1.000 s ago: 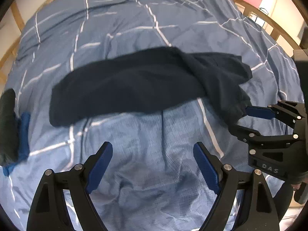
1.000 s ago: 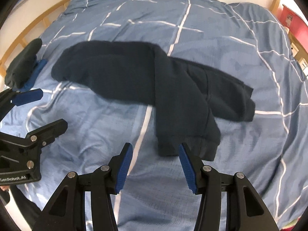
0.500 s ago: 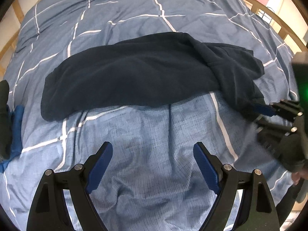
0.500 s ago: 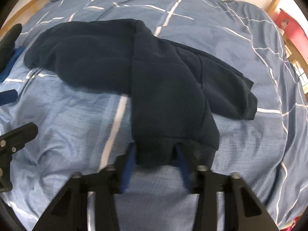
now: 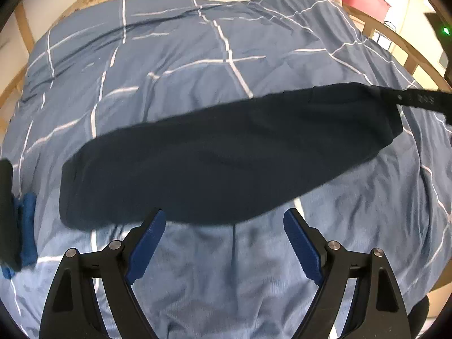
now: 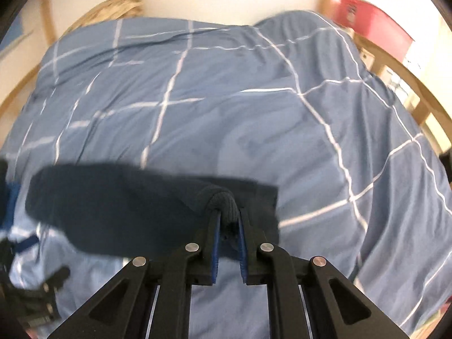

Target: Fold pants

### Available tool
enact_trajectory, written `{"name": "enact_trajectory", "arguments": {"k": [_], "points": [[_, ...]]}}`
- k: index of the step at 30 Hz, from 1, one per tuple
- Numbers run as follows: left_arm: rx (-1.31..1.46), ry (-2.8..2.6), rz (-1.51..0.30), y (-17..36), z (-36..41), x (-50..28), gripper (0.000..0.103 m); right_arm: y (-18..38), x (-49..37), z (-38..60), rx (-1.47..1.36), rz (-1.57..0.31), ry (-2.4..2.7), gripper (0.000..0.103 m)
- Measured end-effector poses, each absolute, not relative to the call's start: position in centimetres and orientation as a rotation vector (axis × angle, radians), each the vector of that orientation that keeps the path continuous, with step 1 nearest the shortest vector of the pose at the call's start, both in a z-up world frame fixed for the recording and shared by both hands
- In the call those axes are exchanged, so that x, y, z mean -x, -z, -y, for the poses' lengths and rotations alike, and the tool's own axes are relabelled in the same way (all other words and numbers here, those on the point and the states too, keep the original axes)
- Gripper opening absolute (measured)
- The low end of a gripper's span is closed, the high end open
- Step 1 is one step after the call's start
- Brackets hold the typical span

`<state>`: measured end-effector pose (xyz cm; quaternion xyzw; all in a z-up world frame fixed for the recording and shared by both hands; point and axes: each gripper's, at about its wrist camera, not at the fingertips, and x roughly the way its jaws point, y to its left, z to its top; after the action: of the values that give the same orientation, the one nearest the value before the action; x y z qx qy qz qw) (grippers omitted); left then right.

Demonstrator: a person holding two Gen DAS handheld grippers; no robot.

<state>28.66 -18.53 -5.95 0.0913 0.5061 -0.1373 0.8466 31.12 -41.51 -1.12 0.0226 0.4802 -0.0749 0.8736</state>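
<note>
Dark navy pants [image 5: 226, 166] lie in a long band across a blue checked duvet. My right gripper [image 6: 228, 220] has its jaws closing, the pads pressing on a ribbed cuff [image 6: 223, 203] of the pants [image 6: 118, 209], which it holds raised off the bed. In the left wrist view the right gripper's black body [image 5: 418, 99] shows at the pants' far right end. My left gripper [image 5: 223, 243] is open just short of the pants' near edge, with nothing between its blue pads [image 5: 149, 240].
The duvet [image 5: 197, 56] covers the whole bed, with a wooden frame [image 5: 406, 53] along the right. A dark and blue folded item [image 5: 17, 220] sits at the left edge. A red box [image 6: 373, 25] stands beyond the bed at the far right.
My right gripper closed on the pant-leg cuff and lifted it, swinging that leg over so the pants now form one long band. My left gripper moved closer to the pants' near edge.
</note>
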Motion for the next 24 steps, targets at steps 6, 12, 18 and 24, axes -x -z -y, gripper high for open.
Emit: {"name": "enact_trajectory", "arguments": {"k": [6,12,18,24], "points": [[-0.215,0.282,-1.061,7.0,20.0,-30.3,0.086,3.3,-35.5,43.5,-0.064,-1.055,0.203,0.012],[-0.222,0.284,-1.082,8.8,20.9,-31.5,0.086,6.7,-37.3,46.1,-0.052,-1.116,0.314,0.001],[-0.248,0.29,-1.029,9.0,21.7,-30.9,0.086,7.5,-35.7,48.4,-0.134,-1.078,0.332,0.004],[-0.246,0.28,-0.997,7.9,21.8,-30.5,0.086,6.5,-32.1,47.6,-0.206,-1.036,0.22,0.041]]}}
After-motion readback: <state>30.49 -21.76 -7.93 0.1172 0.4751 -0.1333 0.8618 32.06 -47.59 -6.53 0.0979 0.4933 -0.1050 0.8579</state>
